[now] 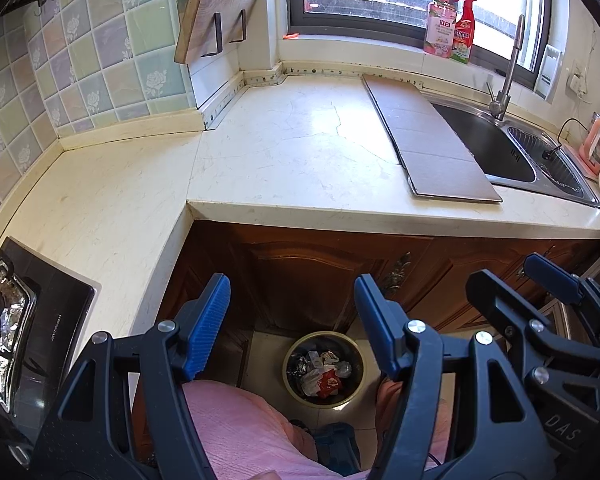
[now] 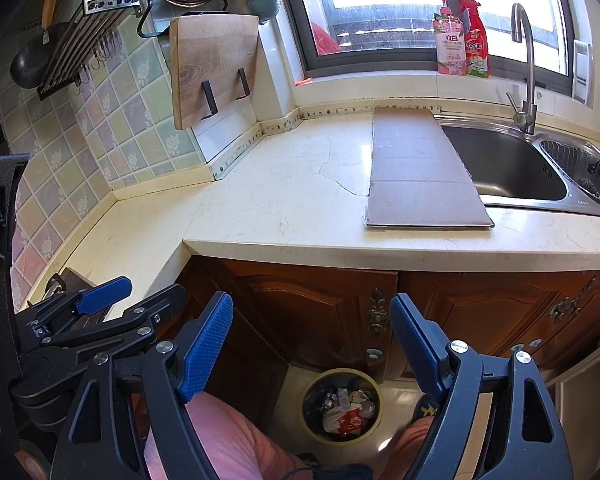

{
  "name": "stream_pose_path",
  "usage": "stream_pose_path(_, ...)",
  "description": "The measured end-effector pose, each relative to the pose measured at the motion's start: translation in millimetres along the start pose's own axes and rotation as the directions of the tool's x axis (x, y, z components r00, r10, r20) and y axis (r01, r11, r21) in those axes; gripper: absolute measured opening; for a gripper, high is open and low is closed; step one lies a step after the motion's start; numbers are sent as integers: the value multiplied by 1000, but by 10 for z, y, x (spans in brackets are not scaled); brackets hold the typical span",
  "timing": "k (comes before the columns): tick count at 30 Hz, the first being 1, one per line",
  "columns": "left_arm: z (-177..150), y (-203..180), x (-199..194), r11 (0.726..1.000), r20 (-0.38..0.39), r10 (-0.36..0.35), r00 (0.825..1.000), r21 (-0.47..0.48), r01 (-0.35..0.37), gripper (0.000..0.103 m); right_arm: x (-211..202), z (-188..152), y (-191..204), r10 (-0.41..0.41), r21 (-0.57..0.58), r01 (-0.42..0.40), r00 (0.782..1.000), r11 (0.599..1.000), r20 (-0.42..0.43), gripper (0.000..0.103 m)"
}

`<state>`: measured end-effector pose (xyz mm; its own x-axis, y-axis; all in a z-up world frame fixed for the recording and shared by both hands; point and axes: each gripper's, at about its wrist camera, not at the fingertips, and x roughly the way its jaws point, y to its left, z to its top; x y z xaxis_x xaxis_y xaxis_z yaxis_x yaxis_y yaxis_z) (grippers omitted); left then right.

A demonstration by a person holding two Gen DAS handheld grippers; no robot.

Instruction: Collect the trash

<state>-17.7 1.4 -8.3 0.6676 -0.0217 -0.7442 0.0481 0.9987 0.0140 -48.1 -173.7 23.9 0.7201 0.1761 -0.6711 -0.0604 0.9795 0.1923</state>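
my left gripper (image 1: 292,324): jaws apart, empty
my right gripper (image 2: 312,340): jaws wide, empty
trash bin (image 2: 342,404): on floor, full
cardboard (image 2: 420,168): table, beside sink (image 2: 512,168)

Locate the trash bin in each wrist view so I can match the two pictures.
Left wrist view: the trash bin sits low, just right of centre, on the floor, seen between the left gripper's open fingers.
Right wrist view: the trash bin sits low, right of centre, seen between the right gripper's open fingers.
Shared landmark: the cardboard sheet lying on the counter beside the sink.
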Motion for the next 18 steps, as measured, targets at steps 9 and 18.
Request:
stream_pose_path(9,1,-1,2,1000,1,1,1000,2,-1,62,22,-2,18,-2,5,2,1000,1000,1,82)
stream_pose_path(18,-2,8,8,1000,0,1,1000,2,-1,62,33,-14,26,-4,5,4,1000,1000,0,82)
